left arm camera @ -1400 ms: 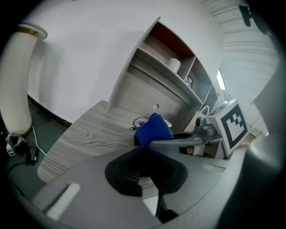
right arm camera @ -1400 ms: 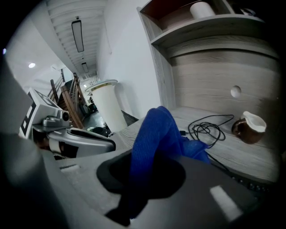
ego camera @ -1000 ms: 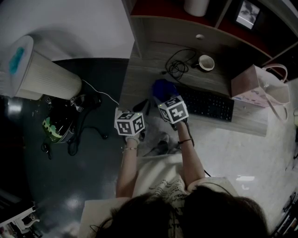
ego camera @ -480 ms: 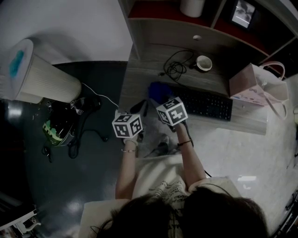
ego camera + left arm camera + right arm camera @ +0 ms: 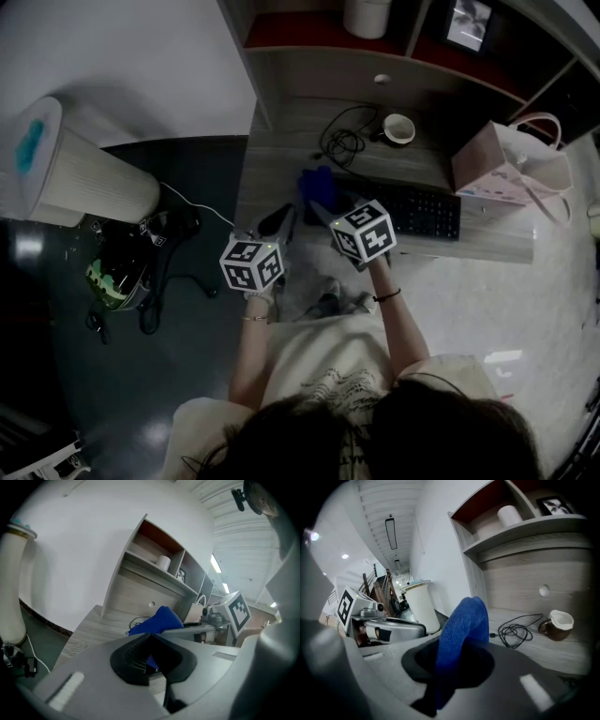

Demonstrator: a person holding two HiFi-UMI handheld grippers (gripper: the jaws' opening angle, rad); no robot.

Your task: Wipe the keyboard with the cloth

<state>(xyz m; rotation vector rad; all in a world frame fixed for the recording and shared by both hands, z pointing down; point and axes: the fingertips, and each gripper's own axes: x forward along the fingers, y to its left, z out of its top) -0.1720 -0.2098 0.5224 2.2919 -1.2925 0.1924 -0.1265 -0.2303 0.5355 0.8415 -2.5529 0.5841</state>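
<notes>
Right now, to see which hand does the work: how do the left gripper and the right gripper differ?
The right gripper is shut on the blue cloth; the left gripper is shut on nothing. The right gripper reaches over the grey wooden desk beside the black keyboard's left end; the left gripper sits at the desk's front edge. Each carries a marker cube.

blue cloth (image 5: pixel 461 634) pinched in jaws, mug (image 5: pixel 555 623), coiled cable (image 5: pixel 518 632)

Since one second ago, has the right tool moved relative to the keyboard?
Yes. In the head view, the right tool, gripping the cloth, shifted rightward along the keyboard, toward the mug.
</notes>
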